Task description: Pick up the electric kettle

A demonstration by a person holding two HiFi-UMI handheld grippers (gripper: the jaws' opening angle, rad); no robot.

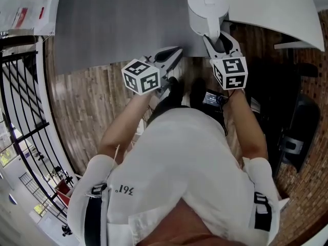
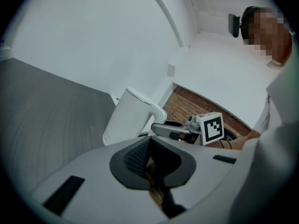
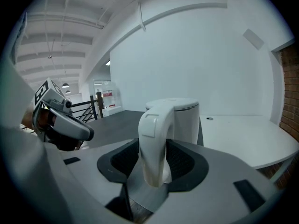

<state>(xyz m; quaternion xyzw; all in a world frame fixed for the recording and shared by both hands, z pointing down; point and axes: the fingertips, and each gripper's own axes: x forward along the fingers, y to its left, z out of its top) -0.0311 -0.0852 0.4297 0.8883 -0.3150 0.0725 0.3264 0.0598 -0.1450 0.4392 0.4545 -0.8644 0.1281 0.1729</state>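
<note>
While upright, kettle [image 1: 207,5], handle [image 3: 152,139] toward tool [image 1: 219,41]

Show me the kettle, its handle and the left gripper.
kettle [image 1: 207,4]: head view, on the lid.
kettle handle [image 3: 152,139]: right gripper view, on the handle's outer face.
left gripper [image 1: 175,53]: head view, between its fingertips.

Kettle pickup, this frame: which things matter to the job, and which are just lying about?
In the job:
- electric kettle
- its handle, between the open jaws of the right hand-held gripper
- grey table on which it stands

Just about:
- left hand-held gripper, shut and empty
- white desk
- black railing
</note>
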